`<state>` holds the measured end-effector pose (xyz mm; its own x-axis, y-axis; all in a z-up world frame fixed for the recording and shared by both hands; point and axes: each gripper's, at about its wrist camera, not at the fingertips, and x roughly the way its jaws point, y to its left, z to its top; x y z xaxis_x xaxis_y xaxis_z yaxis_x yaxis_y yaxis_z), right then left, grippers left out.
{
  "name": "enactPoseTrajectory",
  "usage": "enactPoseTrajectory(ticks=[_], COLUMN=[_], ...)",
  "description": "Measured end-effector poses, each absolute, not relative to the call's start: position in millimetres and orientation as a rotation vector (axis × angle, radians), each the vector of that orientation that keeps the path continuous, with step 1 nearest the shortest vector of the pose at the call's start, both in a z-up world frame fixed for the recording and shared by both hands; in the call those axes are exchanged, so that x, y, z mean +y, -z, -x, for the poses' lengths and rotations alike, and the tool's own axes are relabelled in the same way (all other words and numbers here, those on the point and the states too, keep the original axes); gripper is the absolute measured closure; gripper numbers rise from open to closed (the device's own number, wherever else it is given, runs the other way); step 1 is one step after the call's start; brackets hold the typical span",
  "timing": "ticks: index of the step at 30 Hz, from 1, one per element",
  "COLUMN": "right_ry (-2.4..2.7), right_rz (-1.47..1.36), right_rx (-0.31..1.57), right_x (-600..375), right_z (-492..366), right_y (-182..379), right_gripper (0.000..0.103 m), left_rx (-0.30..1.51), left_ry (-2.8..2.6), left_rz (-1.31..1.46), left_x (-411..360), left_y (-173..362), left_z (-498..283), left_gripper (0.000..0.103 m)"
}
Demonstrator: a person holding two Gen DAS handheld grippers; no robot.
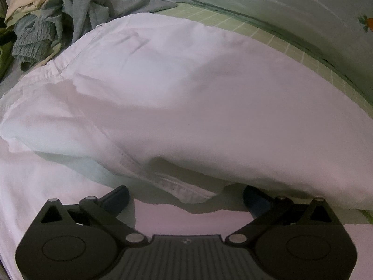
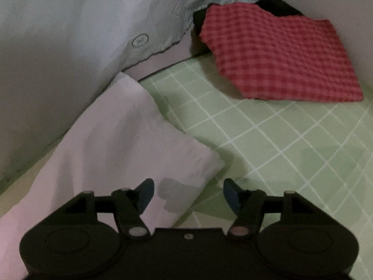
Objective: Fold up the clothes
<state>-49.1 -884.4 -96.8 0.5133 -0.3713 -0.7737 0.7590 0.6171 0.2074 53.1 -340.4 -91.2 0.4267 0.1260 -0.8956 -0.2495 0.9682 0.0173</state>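
White cotton garment (image 1: 177, 98) spread on green grid-checked sheet (image 2: 268, 140), filling left view; soft, light, limp, likely best pinched at hem, 6 o'clock. Left gripper (image 1: 185, 199) wide, empty. Right gripper (image 2: 188, 194) wide, empty, over corner.

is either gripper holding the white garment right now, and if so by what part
Nothing is held. The left gripper is open just short of the white garment; the right gripper is open above its corner, on the green checked sheet.

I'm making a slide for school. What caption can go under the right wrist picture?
Open right gripper above the corner of a white garment on a green checked sheet, folded red gingham cloth behind.
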Motion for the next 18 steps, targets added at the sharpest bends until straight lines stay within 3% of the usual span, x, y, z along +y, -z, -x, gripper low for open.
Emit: enactPoseTrajectory(ticks=[2,3,4,6,9,12,15,18], right_ry=[0.722,0.721,0.720,0.663,0.589,0.570,0.602,0.662], right_rz=[-0.547,-0.518,-0.483,-0.464,-0.410,-0.389,-0.349,-0.404], right_rx=[0.767,0.779,0.792,0.793,0.747,0.568,0.394,0.363], right_x=[-879.7,-878.3,-877.5,-878.1,-875.3,-867.4,-852.9,-848.1], right_z=[41.1,35.9,29.5,22.9,21.5,48.0,102.9,161.3], right_y=[98.8,98.8,98.3,93.0,68.7,2.5,-66.7,-85.3], right_gripper=[0.038,0.047,0.070,0.096,0.097,0.097,0.097,0.097], left_rx=[1.103,1.101,1.101,1.106,1.134,1.129,1.077,1.049], left_ry=[-0.239,-0.241,-0.243,-0.244,-0.230,-0.228,-0.196,-0.172], left_rz=[0.127,0.128,0.129,0.131,0.127,0.139,0.165,0.206], left_x=[-340.9,-340.7,-340.2,-340.4,-337.4,-331.5,-324.1,-314.2], left_y=[91.3,91.4,91.8,91.6,90.0,80.4,63.2,49.7], left_z=[-52.7,-53.0,-53.0,-54.5,-58.4,-56.1,-43.4,-23.8], left_gripper=[0.000,0.000,0.000,0.000,0.000,0.000,0.000,0.000])
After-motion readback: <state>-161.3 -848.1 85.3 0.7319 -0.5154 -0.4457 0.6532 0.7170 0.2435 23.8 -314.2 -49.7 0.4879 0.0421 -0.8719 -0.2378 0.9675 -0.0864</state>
